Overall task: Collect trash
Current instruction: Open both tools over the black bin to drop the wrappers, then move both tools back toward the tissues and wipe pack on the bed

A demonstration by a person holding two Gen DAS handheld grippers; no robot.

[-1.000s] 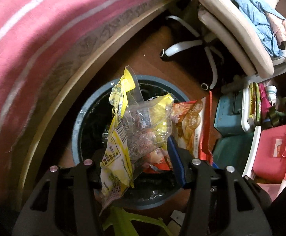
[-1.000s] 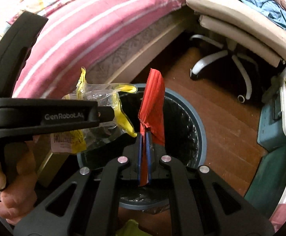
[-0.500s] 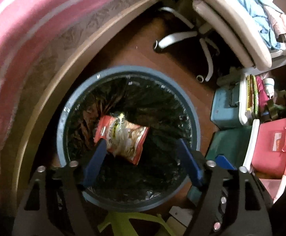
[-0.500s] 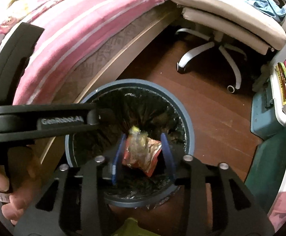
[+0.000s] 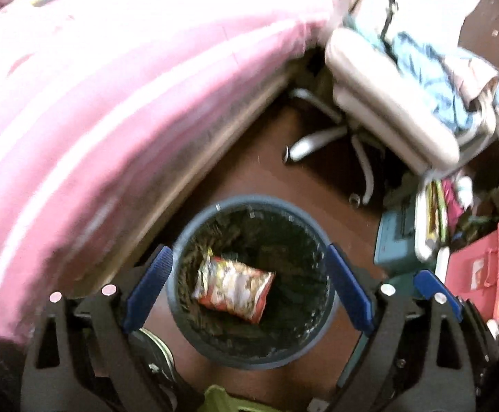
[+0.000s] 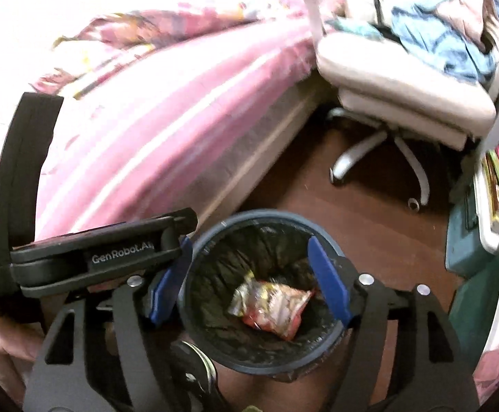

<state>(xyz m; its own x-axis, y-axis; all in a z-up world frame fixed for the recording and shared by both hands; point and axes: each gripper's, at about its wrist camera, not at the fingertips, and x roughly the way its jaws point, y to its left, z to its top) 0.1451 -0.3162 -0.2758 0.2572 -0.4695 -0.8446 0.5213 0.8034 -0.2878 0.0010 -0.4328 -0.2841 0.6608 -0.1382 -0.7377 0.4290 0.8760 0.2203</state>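
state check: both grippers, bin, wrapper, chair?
left gripper: open, nothing between its fingers, jaws have just been opening
right gripper: open, empty, jaws have just been opening
trash bin: upright, black liner in place
red snack wrapper: lying inside the bin
office chair: clothes piled on its seat

I see the bin (image 5: 181,257) mouth open from above, only a snack wrapper (image 5: 234,286) at the bottom. The bed (image 5: 112,120) crowds its left side, storage boxes (image 5: 397,247) its right. Bare floor (image 5: 266,171) leads toward the office chair (image 5: 386,110).
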